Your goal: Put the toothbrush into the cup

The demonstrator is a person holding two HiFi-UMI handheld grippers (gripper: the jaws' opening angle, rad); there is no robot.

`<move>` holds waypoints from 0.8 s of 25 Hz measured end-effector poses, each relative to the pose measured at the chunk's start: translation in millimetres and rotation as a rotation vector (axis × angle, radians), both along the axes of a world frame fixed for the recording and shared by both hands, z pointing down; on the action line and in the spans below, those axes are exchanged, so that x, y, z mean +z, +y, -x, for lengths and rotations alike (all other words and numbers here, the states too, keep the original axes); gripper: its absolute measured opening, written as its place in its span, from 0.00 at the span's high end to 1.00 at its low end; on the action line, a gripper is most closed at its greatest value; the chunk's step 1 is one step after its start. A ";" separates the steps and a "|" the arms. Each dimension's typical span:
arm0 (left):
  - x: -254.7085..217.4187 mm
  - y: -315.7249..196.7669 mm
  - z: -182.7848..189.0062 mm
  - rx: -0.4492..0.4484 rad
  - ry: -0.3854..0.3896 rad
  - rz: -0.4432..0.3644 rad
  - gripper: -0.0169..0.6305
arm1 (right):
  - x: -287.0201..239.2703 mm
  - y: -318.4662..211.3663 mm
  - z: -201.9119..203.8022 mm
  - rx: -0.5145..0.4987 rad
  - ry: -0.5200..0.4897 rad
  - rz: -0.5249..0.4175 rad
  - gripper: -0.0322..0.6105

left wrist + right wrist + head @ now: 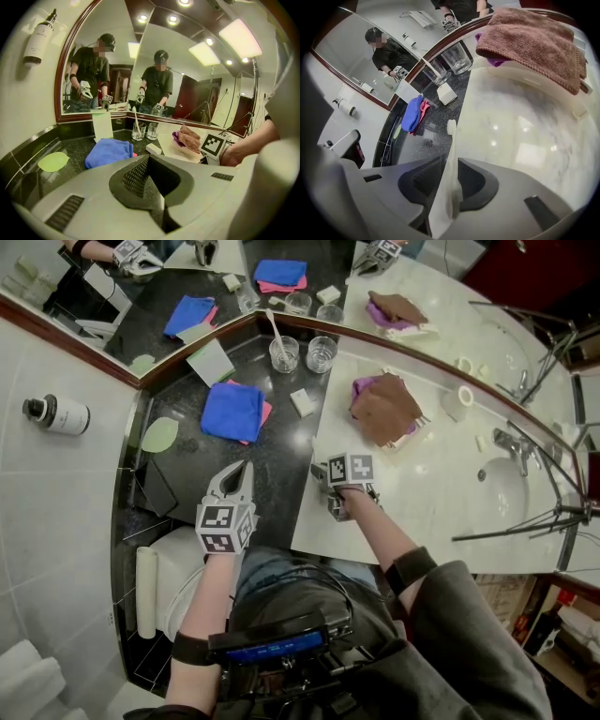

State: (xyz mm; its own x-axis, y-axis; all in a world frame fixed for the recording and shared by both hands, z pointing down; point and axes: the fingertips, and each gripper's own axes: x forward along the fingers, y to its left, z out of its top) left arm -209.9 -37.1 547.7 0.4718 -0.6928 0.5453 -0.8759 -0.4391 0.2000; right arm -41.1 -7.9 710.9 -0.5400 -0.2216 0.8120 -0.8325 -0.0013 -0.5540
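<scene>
Currently the white plastic toothbrush [451, 140] lies along the gap of my right gripper [450, 164], bristle end forward, low over the white marble counter [441, 493] and well short of the empty clear glass cup [321, 353]; it points roughly toward that cup; the jaws stand part-way apart on either side of the handle, and as far as I can judge the pads are not pinching it, so I count it loose rather than held.

Just left of the cup stands a second clear glass [283, 353] with another white brush upright in it; a small white block [302, 401] lies between the cup and my right gripper; a folded blue cloth [232, 412] sits left of the cup and nearer to me, a brown towel [384, 409] to its right.

My left gripper [244, 468] hangs over the black speckled counter [187, 465], well this side of the cup, jaws fully together on nothing.

I read this as the pick-up step, not the carry; next I'd need to close firmly on the handle, lift clear of the marble, pass over the white block, tip the brush upright above the cup's rim and lower it in; a weak pinch would let it swing.
</scene>
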 end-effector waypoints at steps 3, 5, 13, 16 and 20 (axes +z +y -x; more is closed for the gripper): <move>-0.4 -0.7 -0.6 0.000 0.000 -0.002 0.97 | -3.4 -1.9 -0.6 0.000 -0.001 -0.008 0.74; -1.9 -1.9 -1.3 -0.002 0.002 -0.007 0.97 | -7.9 -3.8 -1.3 -0.002 -0.005 -0.019 0.75; -18.5 -5.6 -6.1 -0.009 0.003 -0.041 0.97 | -59.7 -20.6 -5.0 -0.071 -0.061 -0.169 0.83; -23.8 -5.8 -7.3 -0.013 0.003 -0.051 0.97 | -84.8 -28.2 -9.2 -0.111 -0.056 -0.254 0.89; -27.7 -4.7 -10.4 -0.016 0.012 -0.054 0.97 | -117.2 -35.2 -13.9 -0.143 -0.057 -0.368 0.92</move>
State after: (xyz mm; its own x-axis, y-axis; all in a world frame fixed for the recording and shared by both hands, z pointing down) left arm -199.5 -41.8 520.0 0.4667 -0.7288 0.5011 -0.8806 -0.4355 0.1868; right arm -27.2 -43.2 593.7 -0.6285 -0.4114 0.6601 -0.7777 0.3193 -0.5415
